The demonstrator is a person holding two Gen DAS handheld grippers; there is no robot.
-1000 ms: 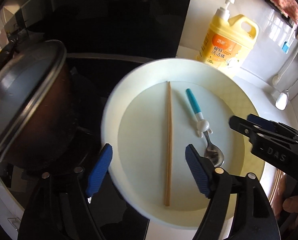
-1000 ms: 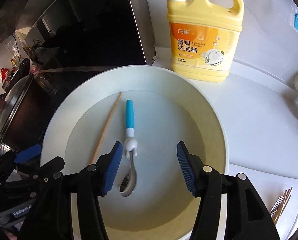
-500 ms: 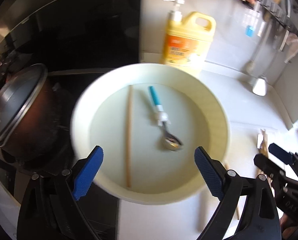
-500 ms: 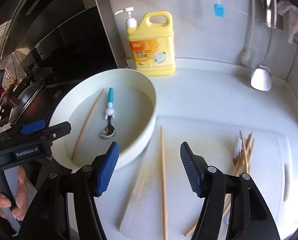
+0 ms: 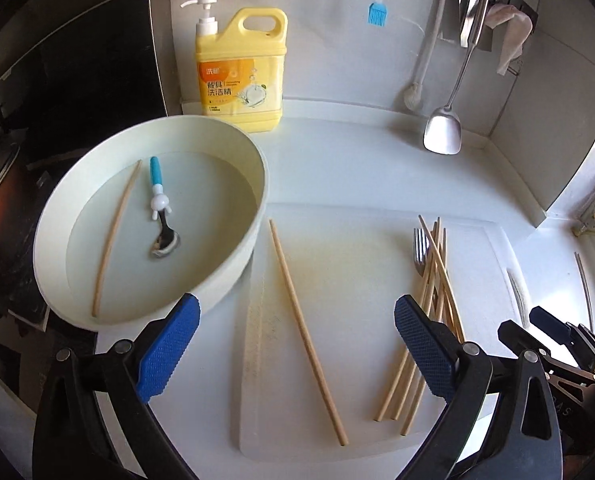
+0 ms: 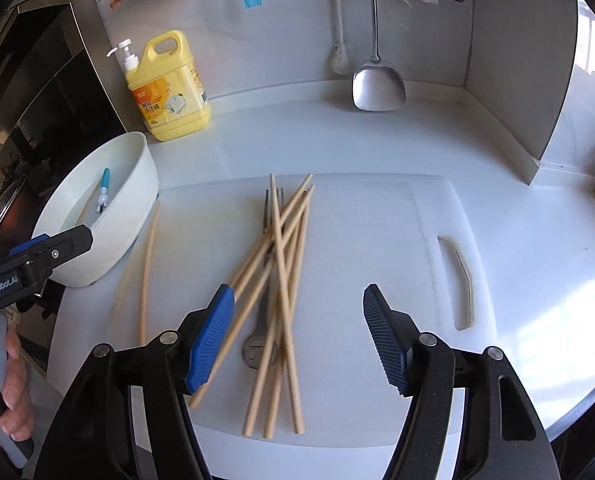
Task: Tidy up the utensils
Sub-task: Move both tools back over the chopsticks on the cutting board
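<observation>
Utensils: a chopstick (image 5: pixel 113 236) and a blue-handled spoon (image 5: pixel 159 210) lie in the white basin (image 5: pixel 233 144) at the tabletop's left edge, while more wait on the cutting board (image 5: pixel 357 240).
Change: both views have swung from above the basin to the board, so sorting turns to what is left there.
Left claw (image 5: pixel 295 344): its jaws are opening, now very wide, with nothing between them; it hangs over the single chopstick (image 5: pixel 307 312) lying just beside the basin, a likely next pick.
Chopstick pile (image 6: pixel 281 280): crossed loosely over a fork (image 6: pixel 267 216) mid-board, untouched.
Right claw (image 6: pixel 297 338): jaws moderately wide and empty, above the pile's near ends.
Meaning: two pieces are in the basin; most remain on the board.
</observation>
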